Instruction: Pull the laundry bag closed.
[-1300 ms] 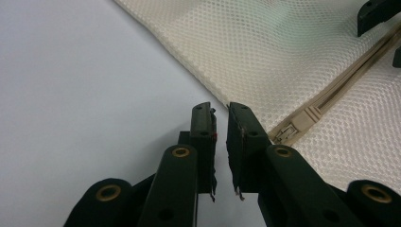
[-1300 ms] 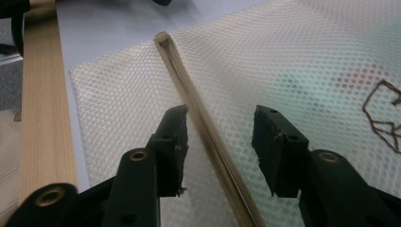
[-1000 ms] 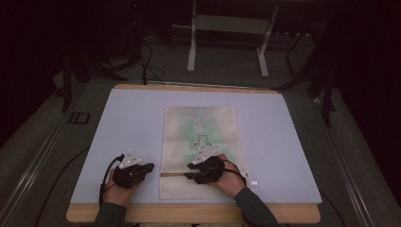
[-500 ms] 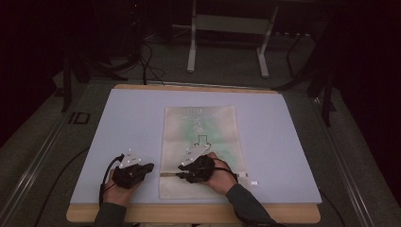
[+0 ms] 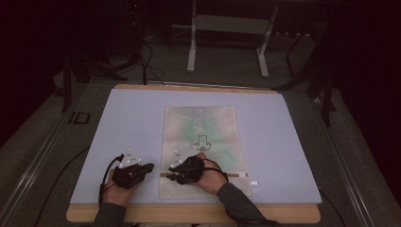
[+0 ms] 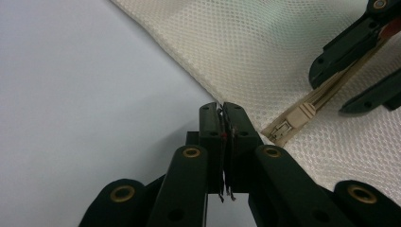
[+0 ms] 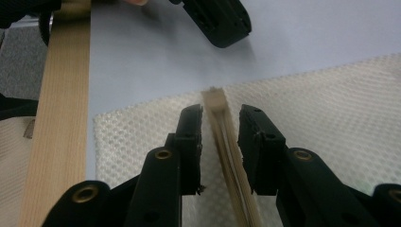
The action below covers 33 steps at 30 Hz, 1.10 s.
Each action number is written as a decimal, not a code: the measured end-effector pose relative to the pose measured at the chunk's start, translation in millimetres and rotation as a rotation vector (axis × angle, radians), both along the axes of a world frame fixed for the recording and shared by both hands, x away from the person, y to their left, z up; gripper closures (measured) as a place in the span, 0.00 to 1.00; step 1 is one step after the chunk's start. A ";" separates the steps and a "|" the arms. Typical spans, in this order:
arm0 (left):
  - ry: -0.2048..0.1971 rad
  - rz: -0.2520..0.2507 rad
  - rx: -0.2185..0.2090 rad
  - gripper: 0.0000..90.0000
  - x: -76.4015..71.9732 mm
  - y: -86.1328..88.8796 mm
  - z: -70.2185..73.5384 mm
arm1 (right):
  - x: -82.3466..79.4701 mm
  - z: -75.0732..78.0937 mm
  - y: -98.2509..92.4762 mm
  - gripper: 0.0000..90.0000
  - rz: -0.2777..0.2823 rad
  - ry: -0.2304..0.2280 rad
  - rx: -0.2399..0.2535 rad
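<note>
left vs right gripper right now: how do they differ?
The left gripper has its jaws pressed together with nothing between them; the right gripper has a gap between its jaws, straddling the zipper without pressing on it. The left gripper sits over the table beside the mesh bag; the right gripper is above the bag. Both are black and hand-held.

In the high view the person's right hand (image 5: 208,176) covers part of the mesh bag (image 5: 201,137) and its zipper (image 5: 236,175), and the bag's print at 12 o'clock of the hand is too faint to read. In the right gripper view the zipper runs off the 6 o'clock edge. The left gripper (image 7: 220,21) is cut off at 12 o'clock there.
</note>
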State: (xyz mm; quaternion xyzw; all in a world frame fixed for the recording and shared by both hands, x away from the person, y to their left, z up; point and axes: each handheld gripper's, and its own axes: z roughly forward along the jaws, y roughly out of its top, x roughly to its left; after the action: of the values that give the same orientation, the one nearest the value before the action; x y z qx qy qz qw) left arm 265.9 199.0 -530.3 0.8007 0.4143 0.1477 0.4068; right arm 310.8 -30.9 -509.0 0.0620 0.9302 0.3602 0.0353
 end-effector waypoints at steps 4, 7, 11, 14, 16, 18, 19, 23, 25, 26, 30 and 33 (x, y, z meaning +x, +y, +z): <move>0.002 0.000 -0.002 0.96 0.0 -0.2 -0.2 | 0.1 -0.3 5.5 0.77 0.007 -0.004 -0.008; 0.001 -0.001 -0.002 0.96 0.2 -0.2 0.0 | 1.2 -0.8 12.1 0.77 0.014 -0.007 -0.017; 0.001 -0.002 0.000 0.96 0.1 0.2 0.2 | 2.8 -2.4 17.8 0.77 0.015 -0.003 -0.027; 0.002 -0.001 -0.004 0.96 0.1 0.7 0.4 | 4.7 -3.7 20.8 0.79 0.011 0.008 -0.034; 0.003 -0.001 -0.005 0.96 0.3 0.9 0.1 | 6.2 -4.6 22.0 0.81 0.015 0.013 -0.041; 0.004 -0.002 -0.005 0.96 0.3 1.0 0.0 | 6.7 -4.8 21.9 0.85 0.019 0.023 -0.042; 0.004 -0.002 -0.005 0.95 0.3 0.9 0.0 | 6.9 -4.9 21.8 0.87 0.020 0.025 -0.045; 0.005 -0.005 -0.002 0.95 0.4 0.6 -0.2 | 8.4 -4.8 19.7 0.90 0.020 0.035 -0.042; 0.006 -0.007 -0.002 0.95 0.4 0.4 -0.3 | 8.4 -5.3 19.3 0.90 0.018 0.038 -0.042; 0.006 -0.007 -0.001 0.95 0.4 0.3 -0.4 | 8.7 -5.8 19.2 0.89 0.018 0.041 -0.038; 0.005 -0.007 -0.002 0.95 0.3 0.3 -0.2 | 10.8 -6.6 20.6 0.87 0.015 0.048 -0.036; 0.005 -0.007 -0.002 0.95 0.2 0.7 -0.2 | 11.8 -7.0 22.3 0.87 0.017 0.060 -0.038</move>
State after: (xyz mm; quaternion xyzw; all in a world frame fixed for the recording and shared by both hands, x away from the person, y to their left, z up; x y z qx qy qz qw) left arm 266.1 199.7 -530.4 0.8021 0.4124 0.1439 0.4072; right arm 322.6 -8.6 -516.0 0.0639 0.9380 0.3405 0.0056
